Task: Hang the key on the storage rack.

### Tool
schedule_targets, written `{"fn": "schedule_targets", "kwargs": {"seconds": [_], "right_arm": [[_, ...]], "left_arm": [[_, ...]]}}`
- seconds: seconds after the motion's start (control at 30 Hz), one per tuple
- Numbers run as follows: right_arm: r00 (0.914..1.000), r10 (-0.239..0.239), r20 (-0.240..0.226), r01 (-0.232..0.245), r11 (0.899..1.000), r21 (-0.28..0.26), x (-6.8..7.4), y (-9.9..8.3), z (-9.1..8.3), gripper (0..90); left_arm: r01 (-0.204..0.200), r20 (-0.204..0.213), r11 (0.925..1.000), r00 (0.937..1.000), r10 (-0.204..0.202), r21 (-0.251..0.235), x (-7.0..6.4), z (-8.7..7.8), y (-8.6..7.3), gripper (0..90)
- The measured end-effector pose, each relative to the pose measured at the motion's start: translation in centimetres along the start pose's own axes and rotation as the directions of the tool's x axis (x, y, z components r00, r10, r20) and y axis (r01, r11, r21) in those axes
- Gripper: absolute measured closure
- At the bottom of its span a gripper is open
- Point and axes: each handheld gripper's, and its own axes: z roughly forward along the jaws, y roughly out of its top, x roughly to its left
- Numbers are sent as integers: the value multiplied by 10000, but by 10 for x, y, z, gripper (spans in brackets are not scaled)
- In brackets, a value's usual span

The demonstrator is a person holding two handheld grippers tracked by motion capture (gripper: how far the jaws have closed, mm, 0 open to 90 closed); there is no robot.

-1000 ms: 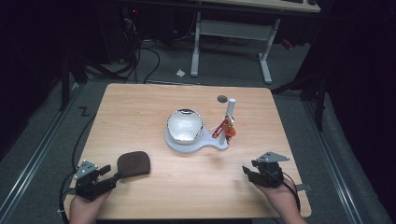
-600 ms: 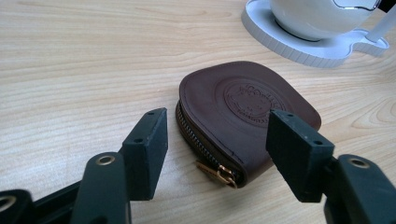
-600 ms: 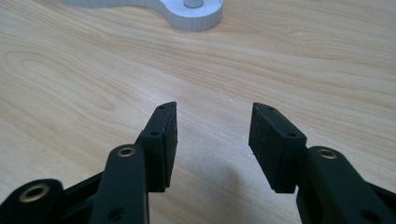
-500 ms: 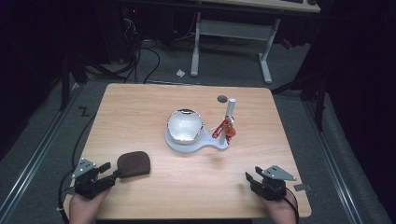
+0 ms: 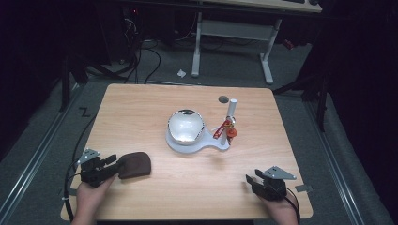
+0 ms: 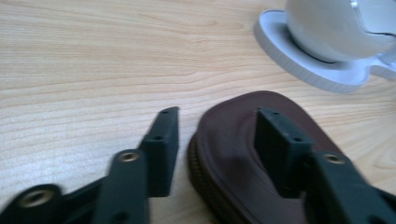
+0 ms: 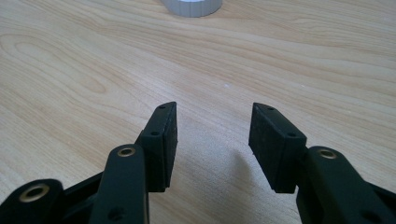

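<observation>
A dark brown oval pad [image 5: 134, 165] lies flat on the wooden table [image 5: 141, 108] at the near left. My left gripper [image 5: 111, 162] is open at the pad's left end. In the left gripper view the pad's rim [image 6: 243, 140] lies between the jaws of the left gripper [image 6: 217, 114], one jaw beside it and one over its top. My right gripper [image 5: 249, 180] rests at the near right, open, and in its own view the right gripper [image 7: 215, 109] has bare wood between its jaws.
A shiny silver dome [image 5: 186, 125] sits on a white base [image 5: 213, 144] at mid-table, also seen as the dome [image 6: 336, 23] on its base [image 6: 299, 60]. A white post [image 5: 231, 112] with a red piece [image 5: 225, 130] stands on the base's right. A small dark disc [image 5: 223, 99] lies behind.
My right gripper has drawn back toward the table's near edge and dropped lower. The left gripper and the brown pad have stayed where they were.
</observation>
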Motion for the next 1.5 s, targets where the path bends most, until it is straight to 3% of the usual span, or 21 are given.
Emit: {"fn": "schedule_targets", "kwargs": {"seconds": [0.2, 0.6, 0.93, 1.0, 1.13, 1.27, 1.5], "right_arm": [[9999, 109, -76, -110, 9999, -39, -2, -2, -2, 524], [9999, 154, -52, -154, 9999, 42, 0, -1, 0, 524], [9997, 238, -53, -238, 9997, 87, -2, -2, 0, 524], [9997, 237, -60, -237, 9997, 95, -2, -2, 0, 524], [9998, 178, -89, -177, 9998, 93, -1, -2, 0, 524], [9998, 166, -69, -166, 9998, 51, -1, -2, -1, 523], [9996, 292, -37, -292, 9996, -21, -3, -2, -3, 525]], "left_arm": [[550, 470, 9984, 9974, -545, -100, 6, 3, -4, 627], [660, 1628, 9975, 9842, -691, 244, 2, 2, -11, 561], [605, 1661, 9978, 9840, -644, 285, -4, -1, -18, 684], [593, 1608, 9979, 9850, -629, 274, -6, -2, -20, 749], [231, 1631, 9993, 9862, -277, 301, -10, -3, -22, 823], [177, 1611, 9995, 9867, -216, 251, -12, -4, -22, 853], [-291, 1525, 9990, 9877, 339, -336, -20, -12, -18, 868]]}}
